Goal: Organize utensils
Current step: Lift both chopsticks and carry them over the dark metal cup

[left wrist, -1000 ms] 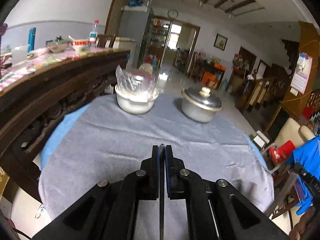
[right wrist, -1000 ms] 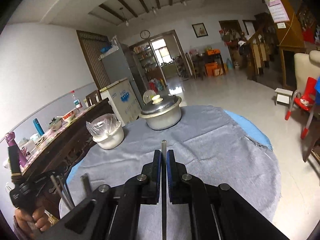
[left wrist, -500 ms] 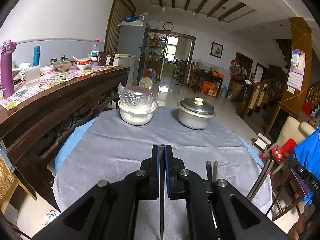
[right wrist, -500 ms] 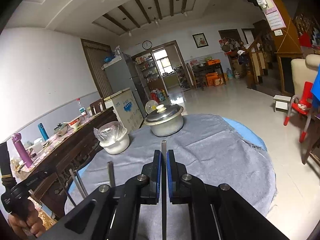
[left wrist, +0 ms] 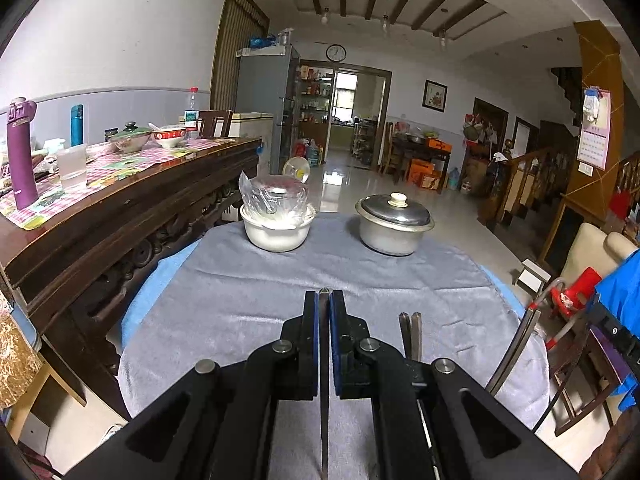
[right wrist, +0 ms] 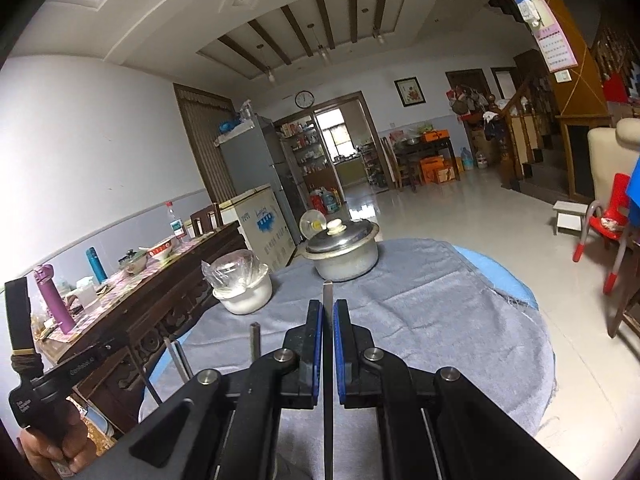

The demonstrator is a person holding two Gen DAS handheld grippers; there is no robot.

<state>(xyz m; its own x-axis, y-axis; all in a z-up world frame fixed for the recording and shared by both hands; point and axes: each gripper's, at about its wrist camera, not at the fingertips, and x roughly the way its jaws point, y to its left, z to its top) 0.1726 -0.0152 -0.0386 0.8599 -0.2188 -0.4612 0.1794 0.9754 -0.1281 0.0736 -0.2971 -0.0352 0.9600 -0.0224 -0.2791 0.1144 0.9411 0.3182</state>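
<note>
My left gripper point(left wrist: 324, 294) is shut on a thin flat metal utensil point(left wrist: 324, 360) that runs straight back between its blue pads, above the grey-clothed round table point(left wrist: 248, 304). My right gripper point(right wrist: 328, 304) is likewise shut on a thin metal utensil point(right wrist: 328, 360), whose tip pokes just past the fingertips. More metal utensil stems point(left wrist: 410, 332) and a long leaning pair point(left wrist: 516, 348) rise on the right in the left wrist view. In the right wrist view similar stems point(right wrist: 255, 340) stand on the left. Their lower ends are hidden behind the grippers.
A white bowl with a plastic-wrapped dish point(left wrist: 278, 232) and a lidded metal pot point(left wrist: 394, 224) stand at the table's far side. A dark wooden sideboard point(left wrist: 120, 216) with bottles and bowls runs along the left. A hand point(right wrist: 44, 448) holds the left gripper's handle. A red chair point(left wrist: 576, 288) stands on the right.
Both views have drawn back from the table and risen, so the bowl and pot look farther off. Metal utensil stems have come into view beside each gripper. Both grips are unchanged.
</note>
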